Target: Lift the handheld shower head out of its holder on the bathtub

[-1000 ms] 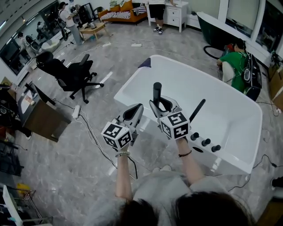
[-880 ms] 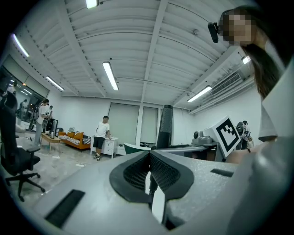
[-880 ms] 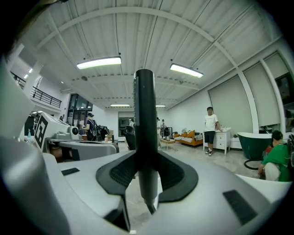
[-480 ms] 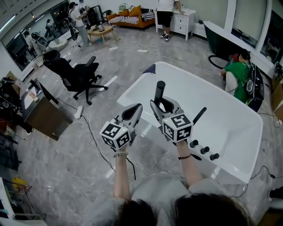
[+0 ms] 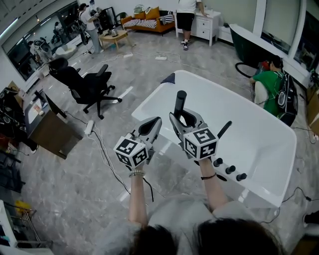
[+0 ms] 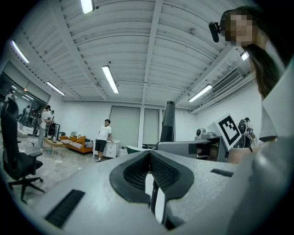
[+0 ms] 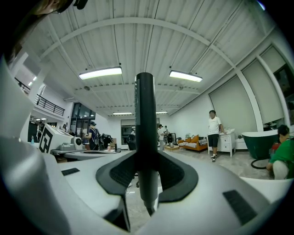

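Right gripper [image 5: 182, 117]: fingers pinching the shower head [image 5: 179, 102] on its black handle, one pad on each side; the gripper points level.
Shower head: upright in the right gripper, over the near rim of the bathtub [image 5: 259, 134] and left of the knobs [image 5: 230, 169]. In the right gripper view its lower end [image 7: 149, 209] hangs free just under the fingers, with only floor behind it. No hose can be made out.
Left gripper [image 5: 154, 122]: fingers pressed together at the tips, with nothing held. It sits just beside the right gripper, on its left, over the floor outside the tub.
Left gripper view: the shower head [image 6: 168, 121] stands as a dark post to the right, next to the marker cube [image 6: 229, 131] of the right gripper.
Bathtub: white, set slantwise on the grey floor, with three black knobs in a row on the near rim. A slim black bar [image 5: 224, 128] leans just beyond them; what it is cannot be told.
Room: a black office chair [image 5: 82, 82] stands well to the left, a person in green [image 5: 266, 69] crouches past the far end of the tub, a second person [image 5: 187, 12] stands at the back near an orange sofa [image 5: 144, 19].
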Available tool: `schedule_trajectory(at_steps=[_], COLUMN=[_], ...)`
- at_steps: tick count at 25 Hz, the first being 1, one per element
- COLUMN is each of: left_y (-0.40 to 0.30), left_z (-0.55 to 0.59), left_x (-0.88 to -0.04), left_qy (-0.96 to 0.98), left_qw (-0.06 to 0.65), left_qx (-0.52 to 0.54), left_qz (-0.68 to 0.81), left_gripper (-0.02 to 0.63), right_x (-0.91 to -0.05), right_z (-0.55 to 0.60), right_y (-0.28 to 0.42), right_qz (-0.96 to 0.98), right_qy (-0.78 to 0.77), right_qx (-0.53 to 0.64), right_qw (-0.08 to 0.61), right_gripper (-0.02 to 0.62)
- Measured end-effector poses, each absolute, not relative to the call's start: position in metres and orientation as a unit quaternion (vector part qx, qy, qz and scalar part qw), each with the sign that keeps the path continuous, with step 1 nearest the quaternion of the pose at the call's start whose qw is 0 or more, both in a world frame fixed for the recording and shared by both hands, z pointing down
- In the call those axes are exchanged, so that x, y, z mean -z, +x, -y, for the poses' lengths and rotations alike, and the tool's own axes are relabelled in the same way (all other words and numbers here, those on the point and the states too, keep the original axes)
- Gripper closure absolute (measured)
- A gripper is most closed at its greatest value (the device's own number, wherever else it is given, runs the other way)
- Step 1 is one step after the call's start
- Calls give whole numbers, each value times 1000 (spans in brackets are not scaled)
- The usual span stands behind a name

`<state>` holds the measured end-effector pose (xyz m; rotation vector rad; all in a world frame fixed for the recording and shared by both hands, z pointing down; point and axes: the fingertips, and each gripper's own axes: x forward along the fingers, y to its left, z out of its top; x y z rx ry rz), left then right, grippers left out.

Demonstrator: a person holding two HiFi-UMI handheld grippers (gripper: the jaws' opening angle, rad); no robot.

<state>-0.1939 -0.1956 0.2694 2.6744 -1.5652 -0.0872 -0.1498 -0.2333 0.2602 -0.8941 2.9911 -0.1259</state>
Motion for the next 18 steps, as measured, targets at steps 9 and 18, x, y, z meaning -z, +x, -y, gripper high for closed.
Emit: schedule_trajectory(at_steps=[9, 18], left_y=[-188, -186], left_z=[200, 198], left_x=[-280, -278], left_qy=[867, 867], left_qw=[31, 26], left_qx=[24, 29], left_qz=[497, 496], left_gripper=[601, 601], right_x=[-263, -263], right_z=[236, 233], right_y=[-145, -145], right_qz=[-956, -957], right_qy=[-288, -286], right_qx=[47, 45], right_qw=[15, 14], right_gripper=[462, 462])
